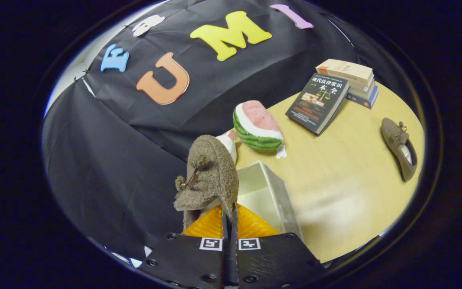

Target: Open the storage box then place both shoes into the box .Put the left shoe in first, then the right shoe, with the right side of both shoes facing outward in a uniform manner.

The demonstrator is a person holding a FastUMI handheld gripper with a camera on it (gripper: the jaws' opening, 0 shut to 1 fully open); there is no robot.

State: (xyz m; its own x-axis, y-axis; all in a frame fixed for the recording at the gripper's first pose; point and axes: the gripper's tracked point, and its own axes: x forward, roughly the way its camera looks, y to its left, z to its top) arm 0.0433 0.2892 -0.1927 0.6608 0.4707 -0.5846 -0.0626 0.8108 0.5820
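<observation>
Two orange fingers of the gripper sit pressed nearly together w/ only a thin dark slit between them, clamped on the edge of a brown fuzzy shoe. That shoe stands up from the fingertips, toe end upward, tilted a bit, w/ a small leather lace bow on its near side. Can't tell left vs right shoe from this angle.

Just beside the held shoe, on its right, is the storage box: pale, translucent-walled, open at the top, inside looks pale and bare as far as visible. It rests on the yellow wooden table, near the table's edge by the black cloth wall. The held shoe is next to the box's near wall, not inside it; whether they touch is unclear.

Beyond the box, a plush watermelon slice lies on the table, green rind toward the box, pink flesh up. A small white-ish object pokes out behind the held shoe, just beside the watermelon; too hidden to ID.

Well apart from the box, across bare table, the second brown shoe lies on its side, opening visible w/ pale lining.

Farthest from the box, a dark-covered book leans against a stack of books at the table's back edge.
</observation>
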